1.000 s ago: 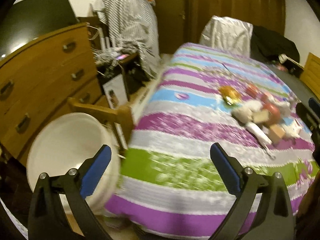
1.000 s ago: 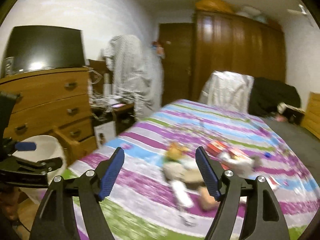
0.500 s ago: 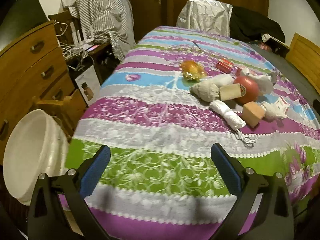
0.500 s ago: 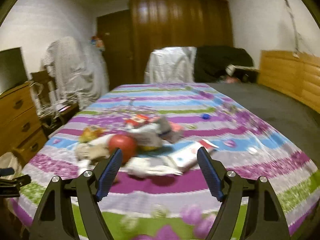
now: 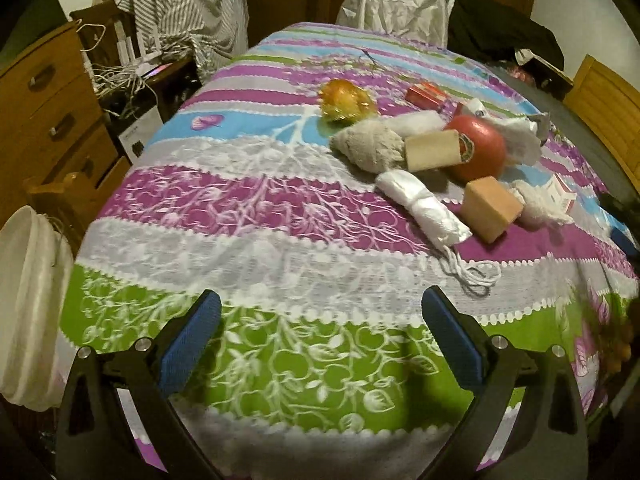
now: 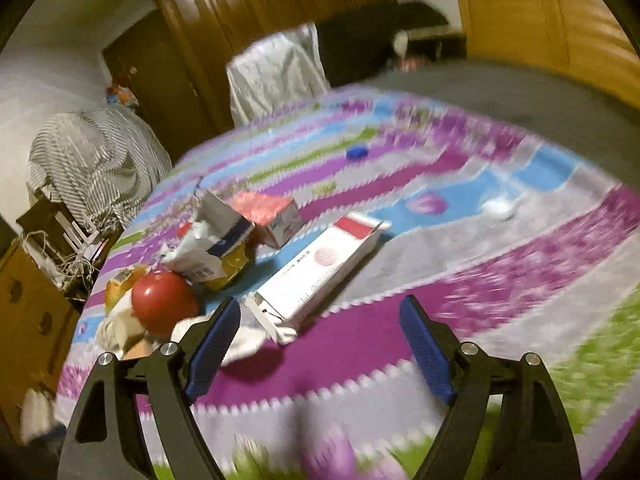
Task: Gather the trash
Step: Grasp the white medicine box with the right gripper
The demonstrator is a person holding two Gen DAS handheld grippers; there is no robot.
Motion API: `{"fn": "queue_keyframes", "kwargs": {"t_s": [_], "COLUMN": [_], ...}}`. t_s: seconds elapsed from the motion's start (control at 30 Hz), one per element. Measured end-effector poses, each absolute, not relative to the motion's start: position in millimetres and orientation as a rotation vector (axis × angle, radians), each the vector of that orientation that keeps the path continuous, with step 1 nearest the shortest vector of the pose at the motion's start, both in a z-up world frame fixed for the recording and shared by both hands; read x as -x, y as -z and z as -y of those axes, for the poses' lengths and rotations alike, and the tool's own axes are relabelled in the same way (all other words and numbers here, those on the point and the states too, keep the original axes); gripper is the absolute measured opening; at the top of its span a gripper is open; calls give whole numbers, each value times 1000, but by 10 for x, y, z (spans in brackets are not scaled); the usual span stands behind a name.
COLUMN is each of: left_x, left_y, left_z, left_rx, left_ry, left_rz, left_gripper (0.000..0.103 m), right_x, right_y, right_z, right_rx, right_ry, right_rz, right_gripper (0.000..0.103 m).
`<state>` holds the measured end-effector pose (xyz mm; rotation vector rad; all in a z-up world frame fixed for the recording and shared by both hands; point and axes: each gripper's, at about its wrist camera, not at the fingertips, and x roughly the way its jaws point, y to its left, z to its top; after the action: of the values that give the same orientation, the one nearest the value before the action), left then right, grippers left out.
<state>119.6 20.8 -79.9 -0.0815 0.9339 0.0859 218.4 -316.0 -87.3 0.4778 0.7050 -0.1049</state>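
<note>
Right gripper [image 6: 320, 332] has swung in over the bed's [image 5: 280, 272] near edge toward the long white carton [image 6: 320, 268] — both claws apart, empty — fast, blurred approach risks knocking the carton askew among mid-bed trash.

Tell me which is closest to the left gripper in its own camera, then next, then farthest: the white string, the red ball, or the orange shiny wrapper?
From the left gripper, in the left wrist view:
1. White string, lying on the bedspread just ahead, to the right.
2. Red ball, farther up the bed, right of middle, in the trash pile.
3. Orange shiny wrapper, beyond the pile, near the middle.
</note>
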Motion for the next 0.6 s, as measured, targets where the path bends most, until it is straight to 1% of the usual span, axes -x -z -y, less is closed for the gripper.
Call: {"fn": "queue_keyframes", "kwargs": {"t_s": [0.07, 0.23, 0.3, 0.37, 0.4, 0.43, 0.5, 0.57, 0.6], "left_x": [-1204, -1236, -1242, -1234, -1225, -1226, -1199, -1164, -1158], "left_y": [832, 899, 915, 908, 903, 894, 882, 857, 847], "left_z": [-177, -184, -187, -178, -182, -181, -182, -171, -165], "left_rx": [79, 86, 92, 97, 99, 101, 114, 116, 116], "left_ry": [-83, -87, -89, -88, -88, -88, -86, -87, -88], "left_rz": [-942, -968, -976, -972, -970, -970, -968, -962, -959], "left_gripper": [97, 97, 97, 97, 97, 97, 97, 97, 97], "right_x": [-2495, -3074, -3182, -3186, -3182, -3169, -3078, -2895, -2820], "right_y": [1001, 1224, 1315, 1304, 1301, 1301, 1281, 1207, 1179], "right_z": [3196, 3141, 3096, 3078, 3093, 3116, 3196, 3307, 3352], "right_rx": [-536, -520, -469, -455, -462, -474, -528, -566, -583], "right_ry": [115, 183, 228, 237, 226, 216, 178, 157, 141], "right_rz": [-736, -872, -890, -878, -871, -865, -836, -796, -772], "right_gripper": [82, 82, 75, 60, 58, 53, 49, 43, 30]}}
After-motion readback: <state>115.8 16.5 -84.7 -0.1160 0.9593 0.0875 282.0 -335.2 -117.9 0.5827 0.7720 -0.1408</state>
